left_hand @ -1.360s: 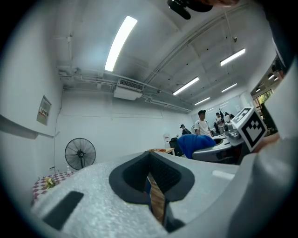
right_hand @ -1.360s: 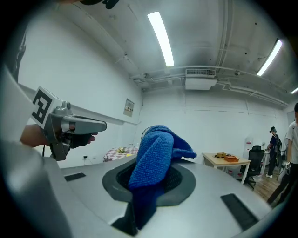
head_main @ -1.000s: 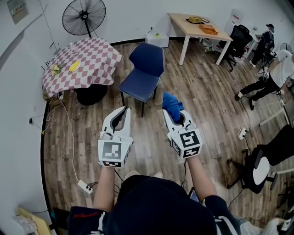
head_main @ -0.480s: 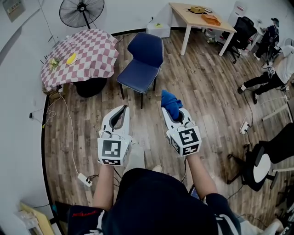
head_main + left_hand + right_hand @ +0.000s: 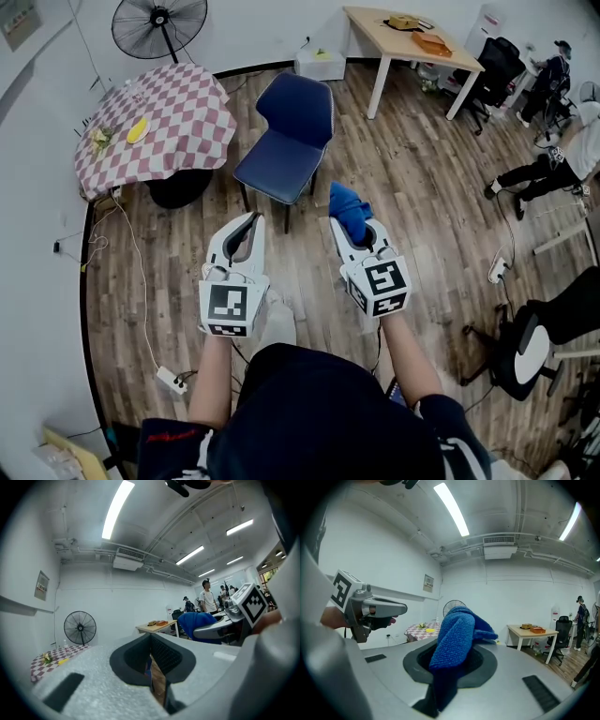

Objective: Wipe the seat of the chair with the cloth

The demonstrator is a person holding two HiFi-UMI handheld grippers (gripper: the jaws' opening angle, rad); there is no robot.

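Since 1 second ago, the blue chair (image 5: 292, 111) and checked table (image 5: 155, 117) slide slightly toward the upper left of the head view and a pale shoe (image 5: 277, 323) steps in at lower centre, so the person seems to be walking up. Mid-frame, the right gripper (image 5: 351, 231) stays clamped on the blue cloth (image 5: 349, 208), bunched past its jaws, and the left gripper (image 5: 249, 225) is closed on nothing. With the seat (image 5: 275, 171) at upper centre untouched, wiping has yet to start.
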